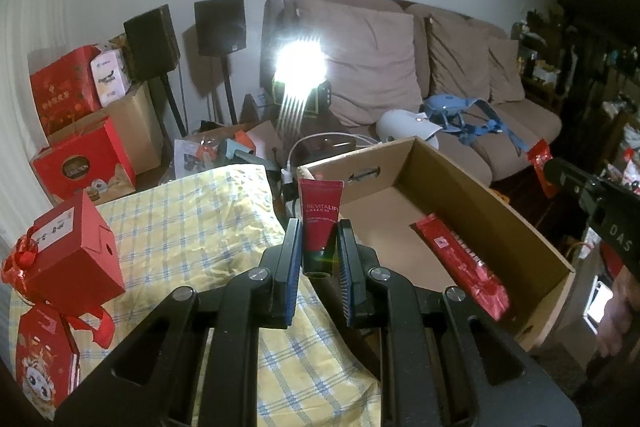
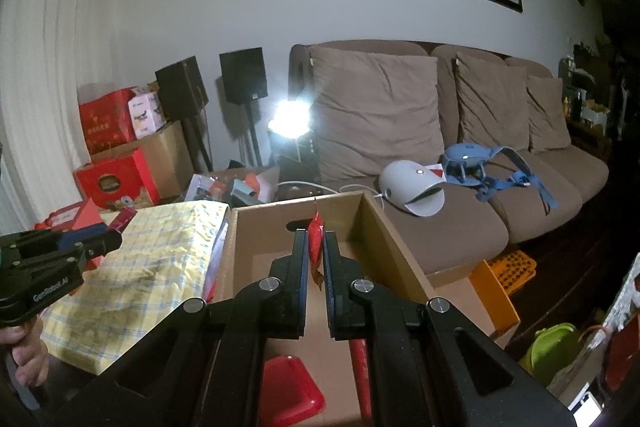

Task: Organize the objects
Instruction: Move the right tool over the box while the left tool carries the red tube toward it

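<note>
My left gripper [image 1: 319,223] is shut on a dark red cream tube [image 1: 321,215], which stands upright with its cap down between the blue pads, over the edge of the yellow checked cloth [image 1: 192,219]. To its right sits an open cardboard box [image 1: 480,187] with a long red packet [image 1: 460,263] lying inside. My right gripper [image 2: 315,234] is shut on a thin red sachet [image 2: 315,241] and hovers over the same cardboard box [image 2: 260,227]. A flat red piece [image 2: 292,387] and the long red packet [image 2: 360,367] lie on the box floor beneath it.
Red gift boxes [image 1: 76,247] stand on the cloth at the left. A brown sofa [image 2: 400,131] carries a white device [image 2: 412,187] and a blue harness [image 2: 480,163]. A bright lamp [image 1: 300,63] glares behind. An orange crate [image 2: 508,267] and a green container [image 2: 552,347] sit at the right.
</note>
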Tool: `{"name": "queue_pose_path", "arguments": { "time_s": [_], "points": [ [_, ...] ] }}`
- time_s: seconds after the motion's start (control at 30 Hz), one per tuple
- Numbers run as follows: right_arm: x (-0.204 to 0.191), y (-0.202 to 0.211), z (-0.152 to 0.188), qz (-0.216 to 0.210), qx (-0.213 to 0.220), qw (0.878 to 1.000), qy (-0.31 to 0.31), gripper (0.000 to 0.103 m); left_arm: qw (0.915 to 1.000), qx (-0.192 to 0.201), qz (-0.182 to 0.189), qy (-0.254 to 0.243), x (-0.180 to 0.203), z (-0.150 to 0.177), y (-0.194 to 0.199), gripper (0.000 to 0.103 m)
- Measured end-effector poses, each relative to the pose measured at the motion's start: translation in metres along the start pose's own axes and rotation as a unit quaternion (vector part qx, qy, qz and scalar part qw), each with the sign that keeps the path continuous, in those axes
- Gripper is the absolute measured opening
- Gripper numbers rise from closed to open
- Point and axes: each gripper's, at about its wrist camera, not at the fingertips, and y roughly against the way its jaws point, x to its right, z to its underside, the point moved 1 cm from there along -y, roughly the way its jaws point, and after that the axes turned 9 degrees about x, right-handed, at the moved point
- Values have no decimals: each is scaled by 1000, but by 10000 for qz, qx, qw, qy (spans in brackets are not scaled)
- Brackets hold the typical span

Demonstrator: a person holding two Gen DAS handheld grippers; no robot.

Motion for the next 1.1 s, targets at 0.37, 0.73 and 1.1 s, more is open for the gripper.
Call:
{"name": "queue_pose_path", "arguments": {
  "time_s": [0.37, 0.73, 1.1],
  "points": [
    [4, -6, 4, 21, -118, 9999, -6, 6, 10000, -37, 34, -11, 3, 1, -7, 16],
    [4, -9, 7, 13, -185, 9998, 14, 6, 10000, 30, 74, 1, -1, 0, -9, 16],
    [5, -17, 11, 50, -315, 9995, -7, 6, 9994, 182, 277, -9, 4, -3, -9, 16]
  ]
}}
